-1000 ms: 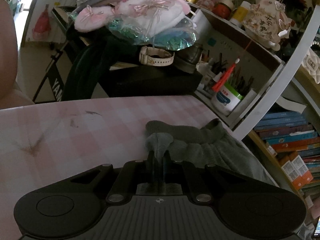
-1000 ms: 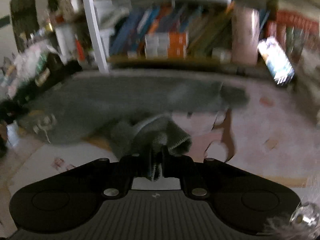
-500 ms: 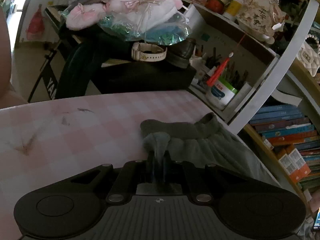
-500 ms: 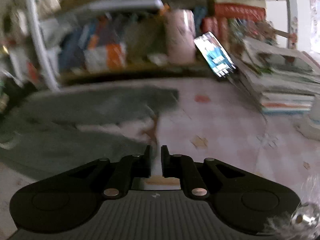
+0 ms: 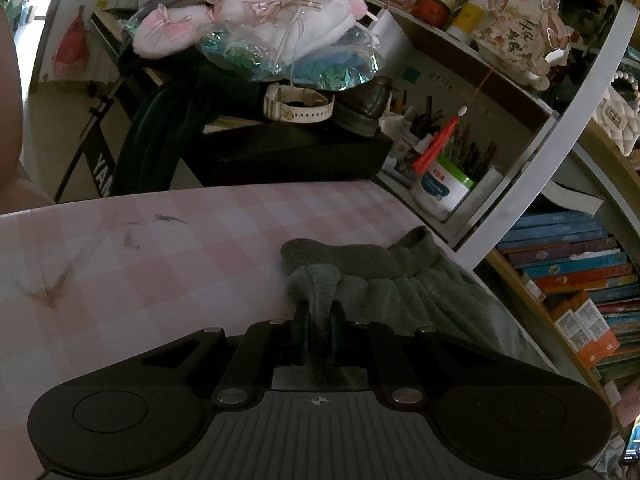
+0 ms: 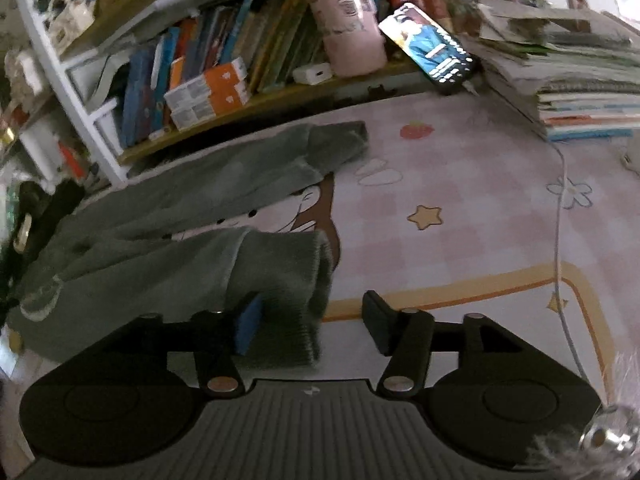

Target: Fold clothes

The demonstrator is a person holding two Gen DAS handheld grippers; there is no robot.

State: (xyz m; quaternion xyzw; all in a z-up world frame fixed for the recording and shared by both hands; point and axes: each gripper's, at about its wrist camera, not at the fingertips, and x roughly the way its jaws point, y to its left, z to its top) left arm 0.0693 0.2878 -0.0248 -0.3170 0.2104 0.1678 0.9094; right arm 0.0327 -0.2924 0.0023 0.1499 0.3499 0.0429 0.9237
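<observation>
Pink checked cloth is covering the bench (image 5: 168, 264) under both grippers. Left gripper (image 5: 319, 312) is pinching a fold of the grey-green garment (image 5: 420, 292), which is spreading ahead and rightward. Right gripper (image 6: 316, 320) is opening its jaws, the garment's ribbed cuff (image 6: 296, 280) lying loosely between them against the left finger.

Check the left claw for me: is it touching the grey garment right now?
Touching. The left wrist view shows the left claw shut on a bunched fold of the grey garment, the cloth pinched between its two fingers.
</observation>
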